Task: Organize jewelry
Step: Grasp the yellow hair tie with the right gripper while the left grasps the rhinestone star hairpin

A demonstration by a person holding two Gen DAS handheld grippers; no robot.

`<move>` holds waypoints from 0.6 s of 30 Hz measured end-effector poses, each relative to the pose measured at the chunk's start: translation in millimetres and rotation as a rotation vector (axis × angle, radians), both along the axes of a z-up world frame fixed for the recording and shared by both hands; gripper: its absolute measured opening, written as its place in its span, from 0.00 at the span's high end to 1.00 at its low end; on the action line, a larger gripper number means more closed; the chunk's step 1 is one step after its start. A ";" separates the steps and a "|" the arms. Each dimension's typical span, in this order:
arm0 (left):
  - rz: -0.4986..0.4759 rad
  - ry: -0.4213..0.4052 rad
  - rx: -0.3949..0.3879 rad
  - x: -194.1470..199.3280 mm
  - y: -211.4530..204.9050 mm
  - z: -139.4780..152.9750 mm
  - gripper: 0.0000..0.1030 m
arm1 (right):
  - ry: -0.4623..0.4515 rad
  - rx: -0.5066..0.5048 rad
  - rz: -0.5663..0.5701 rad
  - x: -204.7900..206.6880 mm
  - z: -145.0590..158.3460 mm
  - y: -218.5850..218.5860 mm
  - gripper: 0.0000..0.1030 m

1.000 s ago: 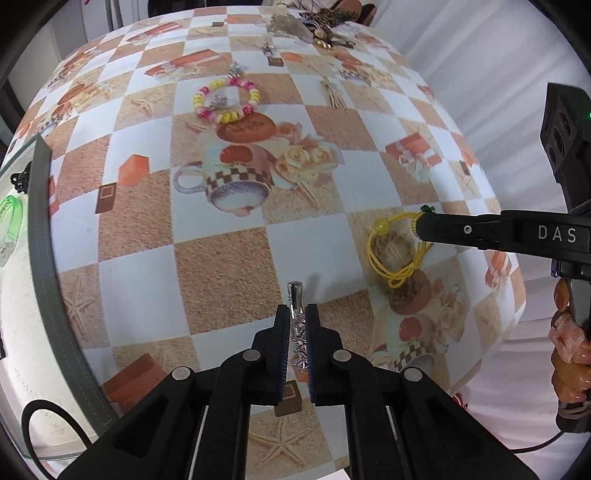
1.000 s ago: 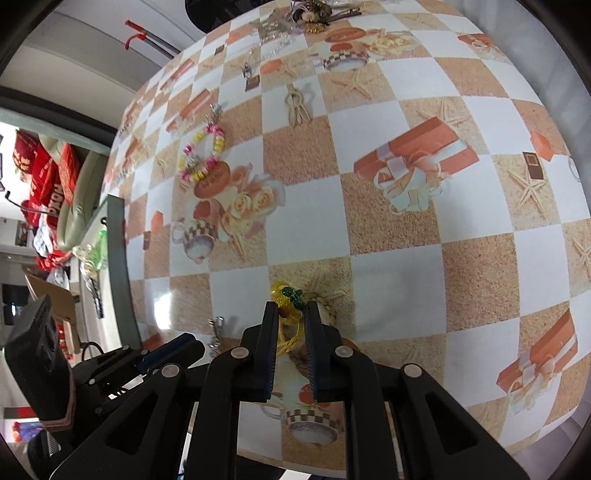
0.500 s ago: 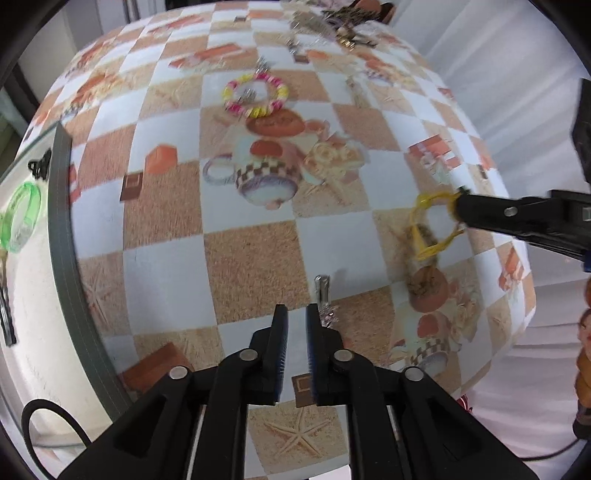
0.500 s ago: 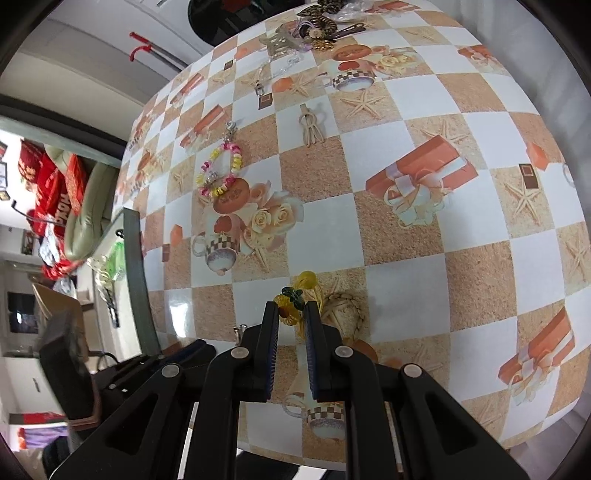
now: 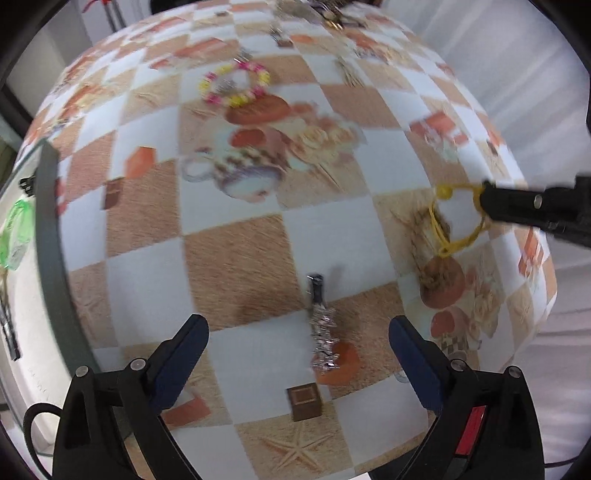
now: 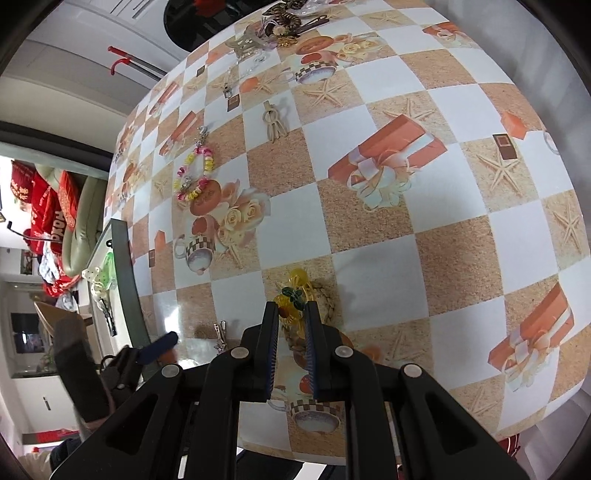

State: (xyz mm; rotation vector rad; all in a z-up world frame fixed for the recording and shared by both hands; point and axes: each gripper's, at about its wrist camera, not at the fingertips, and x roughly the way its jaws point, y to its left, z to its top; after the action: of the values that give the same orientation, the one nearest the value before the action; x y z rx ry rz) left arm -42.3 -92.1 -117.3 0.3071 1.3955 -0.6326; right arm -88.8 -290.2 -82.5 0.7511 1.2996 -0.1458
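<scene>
Checkered tablecloth table [image 6: 373, 266]: silver hair clip [image 5: 320, 325], beaded bracelet [image 5: 233, 83], far jewelry pile [image 6: 284, 22].

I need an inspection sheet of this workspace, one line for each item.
Surface: round table with checkered printed cloth.
Job's things: silver hair clip lying free; yellow cord bracelet; beaded bracelet; grey tray at left edge.
Clutter: jewelry pile at far edge.
Grippers: left claw opening, touching nothing; right claw shut on yellow cord bracelet.
Cables: black cable.
Surroundings: red cushions.
</scene>
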 end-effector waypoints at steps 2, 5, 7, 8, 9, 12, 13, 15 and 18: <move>-0.039 0.007 0.028 -5.9 -9.0 -6.1 0.18 | -0.002 0.000 -0.001 -0.2 0.6 -0.5 0.85; -0.080 -0.031 0.042 -13.0 -19.0 -4.4 0.30 | -0.005 0.001 0.001 0.2 2.0 -0.8 0.85; -0.092 -0.062 0.056 -15.3 -22.9 -1.8 0.46 | -0.006 -0.001 0.005 1.0 2.5 0.4 0.85; -0.096 -0.073 0.060 -15.6 -23.8 -0.7 0.60 | -0.005 -0.003 0.006 0.9 2.6 0.9 0.85; -0.099 -0.081 0.060 -15.5 -23.8 0.3 0.77 | -0.004 -0.004 0.007 0.7 2.5 1.3 0.85; -0.091 -0.058 0.027 -11.9 -20.9 1.5 0.79 | -0.003 -0.006 0.007 0.9 2.5 2.5 0.85; -0.085 -0.052 0.016 -10.9 -19.2 2.2 0.79 | -0.005 -0.006 0.007 0.9 2.6 2.5 0.85; -0.065 -0.037 -0.016 -8.2 -13.0 6.1 0.79 | -0.008 -0.007 0.009 1.0 3.5 2.8 0.85; -0.032 -0.039 -0.049 -3.1 -3.0 17.4 0.79 | -0.018 -0.012 0.015 3.9 8.0 7.5 0.85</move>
State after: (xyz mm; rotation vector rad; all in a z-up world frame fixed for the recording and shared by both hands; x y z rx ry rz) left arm -45.4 -95.2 -99.8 0.3015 1.3378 -0.6829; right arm -84.9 -282.7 -74.5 0.7308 1.2859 -0.1335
